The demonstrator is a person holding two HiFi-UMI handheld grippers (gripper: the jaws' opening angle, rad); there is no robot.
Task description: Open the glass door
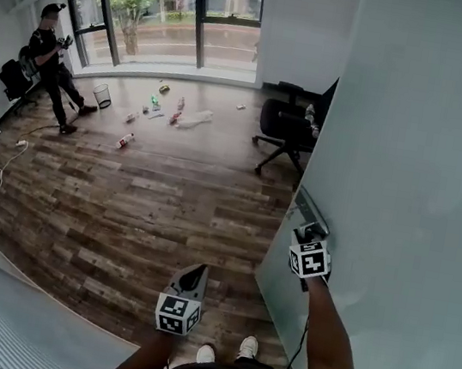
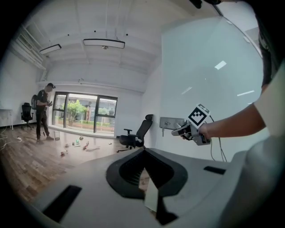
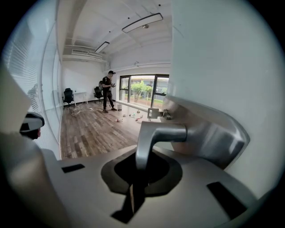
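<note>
Left gripper [image 1: 192, 279], nearest, hangs with jaws together and empty over the floor [image 1: 123, 206]. Right gripper [image 1: 308, 232], farther right, is clamped on the handle [image 3: 156, 133] of the door [image 1: 405, 181], at right.

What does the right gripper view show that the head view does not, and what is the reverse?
Only the right gripper view: the door handle held in the tongs of the right gripper, and ceiling lamps. Only the head view: the wearer's shoes and an office chair by the door. Both: the glass door, the wooden floor, the window, a standing person.
</note>
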